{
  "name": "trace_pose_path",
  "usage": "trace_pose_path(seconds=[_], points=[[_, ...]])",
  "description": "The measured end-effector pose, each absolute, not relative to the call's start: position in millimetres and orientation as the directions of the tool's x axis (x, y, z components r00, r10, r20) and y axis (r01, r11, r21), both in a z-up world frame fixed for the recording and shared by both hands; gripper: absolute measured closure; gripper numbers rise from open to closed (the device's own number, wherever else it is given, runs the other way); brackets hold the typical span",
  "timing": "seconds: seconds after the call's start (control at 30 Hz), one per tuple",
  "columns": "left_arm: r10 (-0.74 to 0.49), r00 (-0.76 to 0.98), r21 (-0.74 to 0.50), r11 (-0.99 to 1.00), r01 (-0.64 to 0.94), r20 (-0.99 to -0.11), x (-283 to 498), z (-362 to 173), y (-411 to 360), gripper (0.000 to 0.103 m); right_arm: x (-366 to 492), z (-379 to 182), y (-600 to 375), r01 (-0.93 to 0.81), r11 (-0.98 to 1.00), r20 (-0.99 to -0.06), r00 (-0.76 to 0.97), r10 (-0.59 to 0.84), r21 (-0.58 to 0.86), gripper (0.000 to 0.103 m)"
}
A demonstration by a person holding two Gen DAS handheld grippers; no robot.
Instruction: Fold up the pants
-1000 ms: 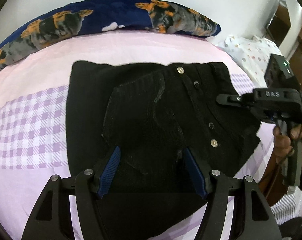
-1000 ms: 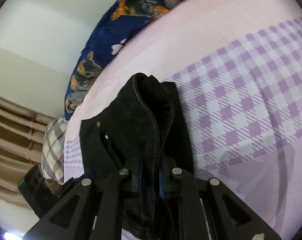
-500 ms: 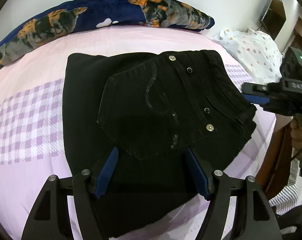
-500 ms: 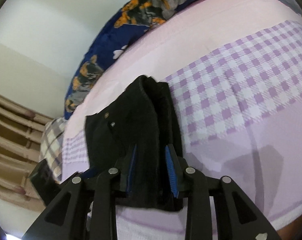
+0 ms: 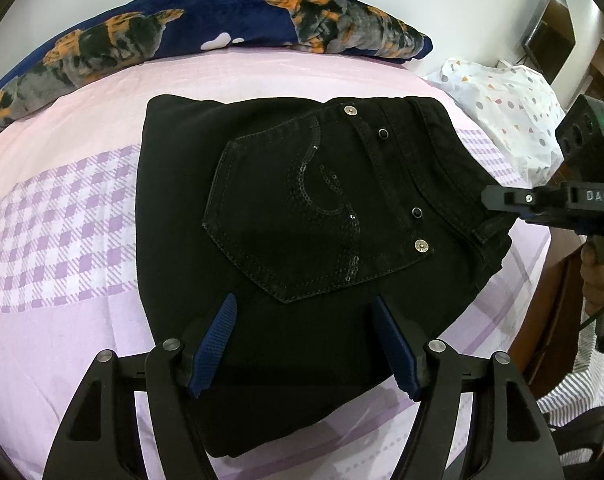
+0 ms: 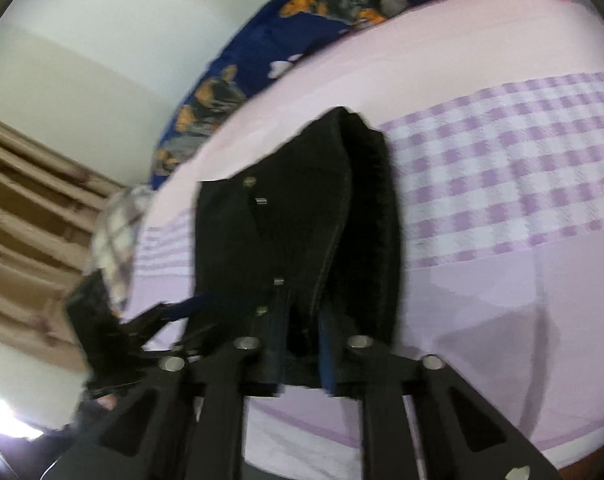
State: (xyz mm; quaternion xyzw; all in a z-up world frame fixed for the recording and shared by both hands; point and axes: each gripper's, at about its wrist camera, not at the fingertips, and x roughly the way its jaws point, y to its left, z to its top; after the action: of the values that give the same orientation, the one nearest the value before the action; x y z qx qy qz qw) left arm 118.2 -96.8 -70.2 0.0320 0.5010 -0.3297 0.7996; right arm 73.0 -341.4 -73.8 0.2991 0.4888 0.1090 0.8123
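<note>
Both claws now empty: our right claw (image 6: 300,344) has let go the waistband and backed off, jaws apart; left claw (image 5: 304,340) wide open. Pants (image 5: 302,216) lie folded on the bed (image 5: 62,352); fold looks done.

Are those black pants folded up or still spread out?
Folded: the black pants lie as a compact block on the bed, back pocket up, no legs trailing.

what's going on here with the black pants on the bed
A person holding a gripper in each hand is folding black pants on a pink and purple checked bed. The pants lie folded into a compact stack, back pocket up. The left gripper hangs open over the near edge; the right gripper is open at the waistband side.
</note>
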Motion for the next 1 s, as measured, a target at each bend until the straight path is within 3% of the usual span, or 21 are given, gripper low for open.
trace_pose_path(seconds=[0.2, 0.37, 0.6, 0.7, 0.83, 1.0], points=[[-0.502, 0.274, -0.280, 0.770, 0.573, -0.820, 113, -65, -95, 0.032, 48, -48, -340, 0.113, 0.812, -0.702, 0.580, 0.413, 0.572, 0.094], [-0.473, 0.240, -0.253, 0.759, 0.600, -0.848, 108, -71, -98, 0.032, 43, -80, -346, 0.183, 0.821, -0.757, 0.531, 0.381, 0.541, 0.095], [-0.444, 0.251, -0.215, 0.762, 0.610, -0.860, 103, -72, -103, 0.032, 39, -94, -353, 0.201, 0.793, -0.738, 0.547, 0.396, 0.575, 0.094], [-0.444, 0.260, -0.212, 0.766, 0.606, -0.857, 102, -72, -103, 0.032, 40, -92, -353, 0.216, 0.793, -0.744, 0.545, 0.387, 0.570, 0.093], [-0.444, 0.274, -0.209, 0.772, 0.601, -0.853, 101, -72, -101, 0.032, 39, -86, -355, 0.250, 0.773, -0.741, 0.553, 0.381, 0.583, 0.081], [-0.443, 0.298, -0.198, 0.779, 0.595, -0.845, 101, -65, -97, 0.032, 39, -57, -355, 0.247, 0.835, -0.757, 0.595, 0.270, 0.492, 0.080]])
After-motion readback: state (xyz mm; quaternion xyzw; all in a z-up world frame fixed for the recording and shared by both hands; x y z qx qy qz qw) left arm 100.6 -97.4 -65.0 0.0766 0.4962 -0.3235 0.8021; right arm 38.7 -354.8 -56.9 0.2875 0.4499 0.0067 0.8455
